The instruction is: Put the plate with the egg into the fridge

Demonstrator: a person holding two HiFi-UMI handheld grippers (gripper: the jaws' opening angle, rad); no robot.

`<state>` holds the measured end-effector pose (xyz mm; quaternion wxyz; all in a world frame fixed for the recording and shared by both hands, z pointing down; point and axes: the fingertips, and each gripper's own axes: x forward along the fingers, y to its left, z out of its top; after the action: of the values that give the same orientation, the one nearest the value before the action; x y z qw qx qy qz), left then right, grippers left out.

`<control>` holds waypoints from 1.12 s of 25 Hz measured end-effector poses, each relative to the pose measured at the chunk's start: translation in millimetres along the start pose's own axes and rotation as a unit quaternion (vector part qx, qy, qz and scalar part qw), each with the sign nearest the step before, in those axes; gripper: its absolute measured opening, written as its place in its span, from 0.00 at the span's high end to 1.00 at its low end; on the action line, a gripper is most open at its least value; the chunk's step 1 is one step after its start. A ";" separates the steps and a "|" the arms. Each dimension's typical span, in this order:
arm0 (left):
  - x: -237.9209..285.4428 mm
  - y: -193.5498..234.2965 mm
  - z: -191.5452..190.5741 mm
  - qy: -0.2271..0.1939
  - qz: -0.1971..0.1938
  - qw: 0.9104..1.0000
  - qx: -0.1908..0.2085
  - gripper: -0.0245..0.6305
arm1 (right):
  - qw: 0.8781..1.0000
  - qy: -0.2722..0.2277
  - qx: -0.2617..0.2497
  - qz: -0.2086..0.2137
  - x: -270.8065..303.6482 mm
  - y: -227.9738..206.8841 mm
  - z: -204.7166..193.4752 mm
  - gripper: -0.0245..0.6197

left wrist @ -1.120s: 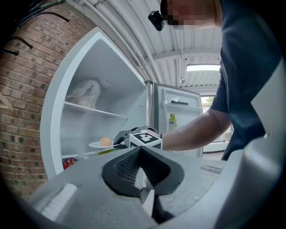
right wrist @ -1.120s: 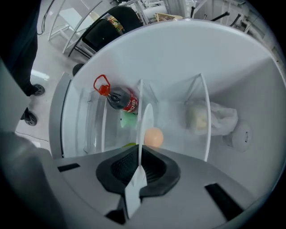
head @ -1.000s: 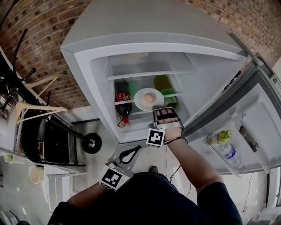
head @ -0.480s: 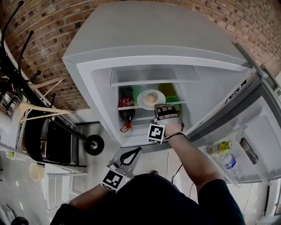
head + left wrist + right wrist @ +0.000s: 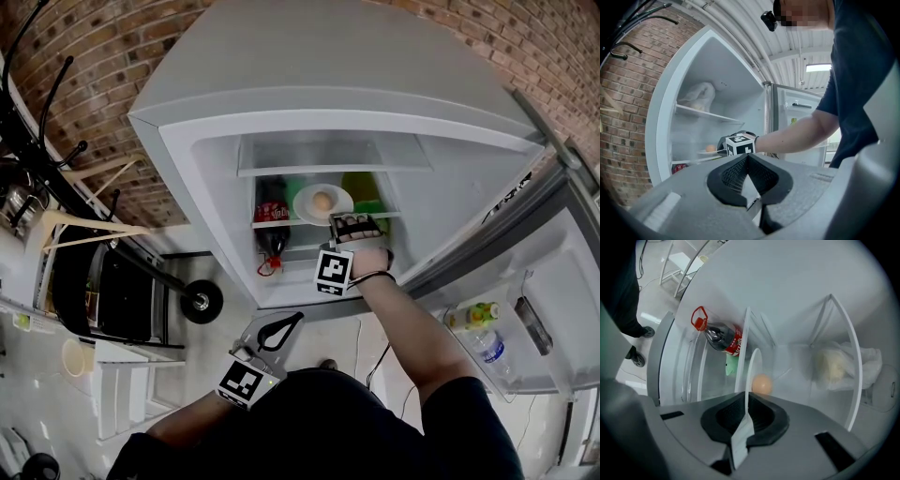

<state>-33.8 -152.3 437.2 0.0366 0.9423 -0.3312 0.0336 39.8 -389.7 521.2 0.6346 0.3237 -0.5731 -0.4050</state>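
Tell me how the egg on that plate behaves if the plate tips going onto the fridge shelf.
The egg sits loose on the plate, nothing bracing it, so it will likely roll if the plate tilts. The right gripper pinches only the plate's rim, so the far side may sag. A bare shell probably cracks if it drops.

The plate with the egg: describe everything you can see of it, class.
The plate is round, white and plain, ceramic-looking. One brownish egg lies near its middle. It is about level inside the open fridge, its near rim pinched by the right hand-held gripper. Whether it rests on the shelf is unclear.
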 end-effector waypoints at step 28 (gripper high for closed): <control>-0.1 3.0 -7.5 0.002 0.017 1.000 -0.007 0.96 | 0.993 -0.013 -0.011 0.119 18.8 17.8 8.2 0.85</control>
<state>-36.0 -153.9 444.8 0.0433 0.9362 -0.3471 0.0342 34.5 -397.7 546.6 0.6744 0.2411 -0.6114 -0.3367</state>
